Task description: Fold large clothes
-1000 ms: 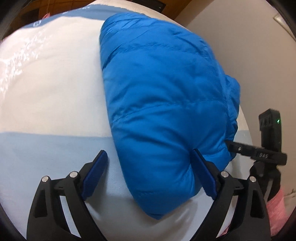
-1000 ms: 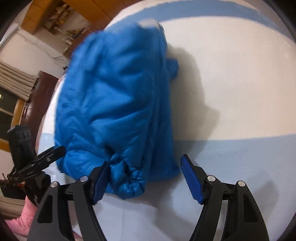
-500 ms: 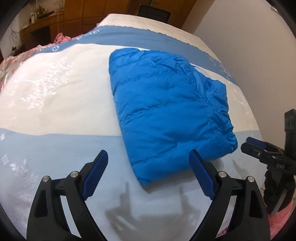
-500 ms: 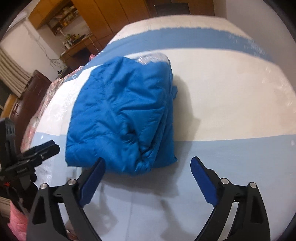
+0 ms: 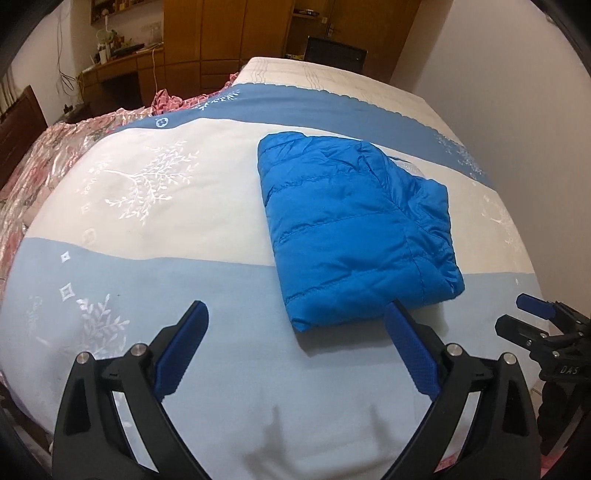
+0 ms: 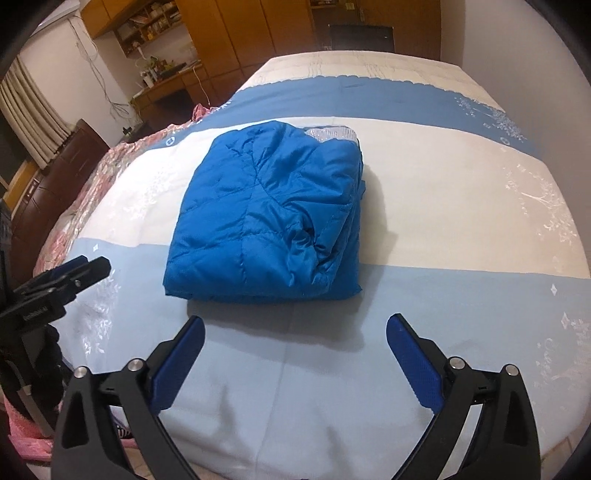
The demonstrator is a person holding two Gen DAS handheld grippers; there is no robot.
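Observation:
A blue puffer jacket [image 5: 354,232] lies folded into a compact rectangle on the bed; it also shows in the right wrist view [image 6: 269,218]. My left gripper [image 5: 295,350] is open and empty, held back above the bed's near edge, its right finger just short of the jacket's near corner. My right gripper [image 6: 295,354] is open and empty, a short way in front of the jacket's near edge. Each gripper shows at the side of the other's view, the right one [image 5: 546,332] and the left one [image 6: 59,284].
The bed [image 5: 147,280] has a white and blue cover with leaf patterns. A pink floral quilt [image 5: 44,155] lies along its left side. Wooden wardrobes [image 6: 280,33] and a desk [image 5: 122,70] stand at the back. A pale wall [image 5: 498,74] runs along the right.
Both grippers have pulled back and up from the jacket, which was right between their fingers a second ago. The jacket now lies settled and folded on the bed.

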